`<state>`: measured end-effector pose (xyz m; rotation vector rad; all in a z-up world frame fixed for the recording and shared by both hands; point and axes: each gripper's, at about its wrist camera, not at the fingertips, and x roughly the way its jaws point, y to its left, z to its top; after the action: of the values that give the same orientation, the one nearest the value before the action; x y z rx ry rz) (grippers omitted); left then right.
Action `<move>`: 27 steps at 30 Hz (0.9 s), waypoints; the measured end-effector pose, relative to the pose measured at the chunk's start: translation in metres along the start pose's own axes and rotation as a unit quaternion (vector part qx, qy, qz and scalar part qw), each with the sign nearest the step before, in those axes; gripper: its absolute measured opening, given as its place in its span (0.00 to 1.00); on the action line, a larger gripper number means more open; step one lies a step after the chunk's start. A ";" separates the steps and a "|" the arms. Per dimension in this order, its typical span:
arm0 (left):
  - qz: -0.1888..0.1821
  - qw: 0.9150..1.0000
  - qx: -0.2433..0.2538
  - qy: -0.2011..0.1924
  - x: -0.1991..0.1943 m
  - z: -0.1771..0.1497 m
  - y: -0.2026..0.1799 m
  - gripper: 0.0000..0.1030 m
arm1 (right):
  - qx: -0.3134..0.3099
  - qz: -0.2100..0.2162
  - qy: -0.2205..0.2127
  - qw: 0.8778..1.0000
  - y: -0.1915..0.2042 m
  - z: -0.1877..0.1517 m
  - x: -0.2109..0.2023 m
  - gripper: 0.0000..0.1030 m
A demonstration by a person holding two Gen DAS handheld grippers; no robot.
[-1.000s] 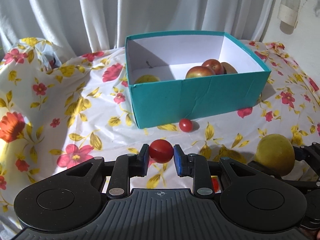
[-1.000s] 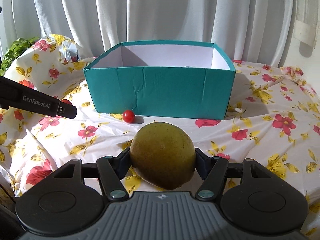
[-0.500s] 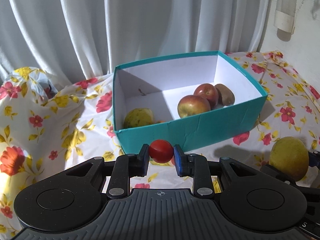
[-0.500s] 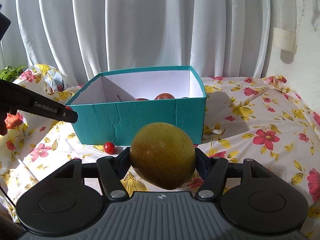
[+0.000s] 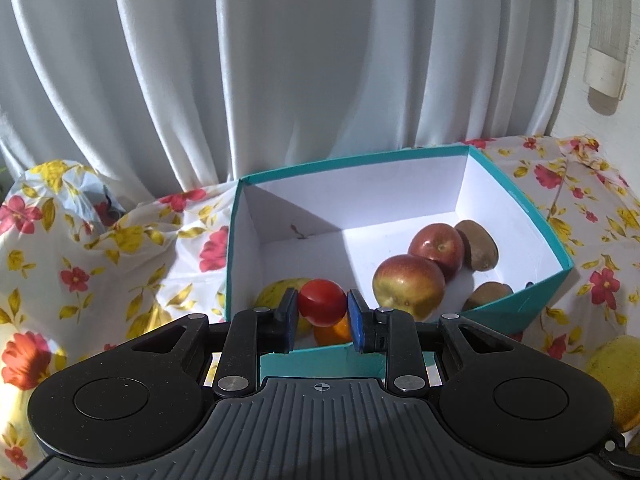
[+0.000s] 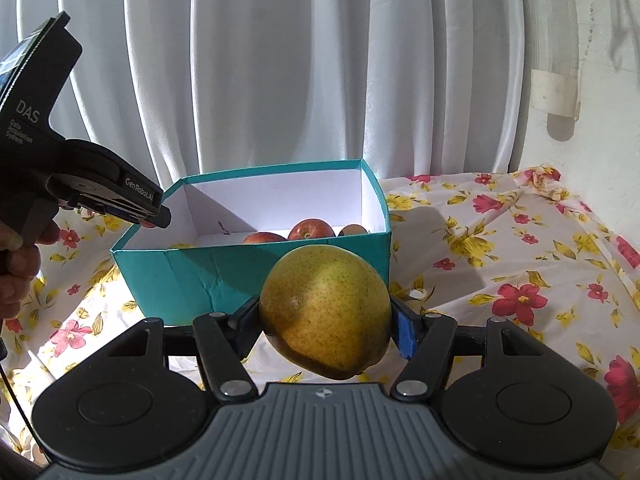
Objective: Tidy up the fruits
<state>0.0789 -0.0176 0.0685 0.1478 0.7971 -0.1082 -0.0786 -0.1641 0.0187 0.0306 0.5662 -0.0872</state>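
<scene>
My left gripper [image 5: 322, 314] is shut on a small red tomato [image 5: 322, 307] and holds it above the near left corner of the teal box [image 5: 556, 280]. Inside the box lie two red apples [image 5: 408, 286], brown kiwis [image 5: 478, 245], a yellow fruit [image 5: 276, 294] and an orange one [image 5: 332, 332]. My right gripper [image 6: 326, 326] is shut on a large yellow-green pear [image 6: 326, 310], held in the air in front of the box [image 6: 208, 276]. The left gripper's body [image 6: 80, 184] shows over the box's left rim in the right wrist view.
The box stands on a table with a white floral cloth [image 6: 500, 264]. White curtains [image 5: 280, 60] hang close behind. A crumpled floral bag [image 5: 60, 196] lies at the back left. The pear also shows at the right edge of the left wrist view [image 5: 616, 376].
Both grippers have risen and moved toward the box with their fruit. The left one went from table level to over the box's near left corner. The small tomato on the cloth is out of view.
</scene>
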 end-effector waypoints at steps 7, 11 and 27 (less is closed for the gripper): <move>0.008 1.000 -0.007 0.007 0.023 0.010 -0.001 0.28 | 0.004 -0.012 -0.010 1.000 -0.005 0.003 -0.004 0.63; 0.015 1.000 -0.010 0.012 0.038 0.016 -0.002 0.28 | 0.007 -0.018 -0.011 1.000 -0.007 0.003 -0.006 0.63; 0.017 0.999 -0.018 0.041 0.086 0.021 -0.008 0.28 | 0.017 -0.041 -0.013 0.999 -0.016 0.005 -0.005 0.63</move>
<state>0.1521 -0.0324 0.0211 0.1315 0.8773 -0.0557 -0.0812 -0.1805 0.0256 0.0400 0.5400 -0.1773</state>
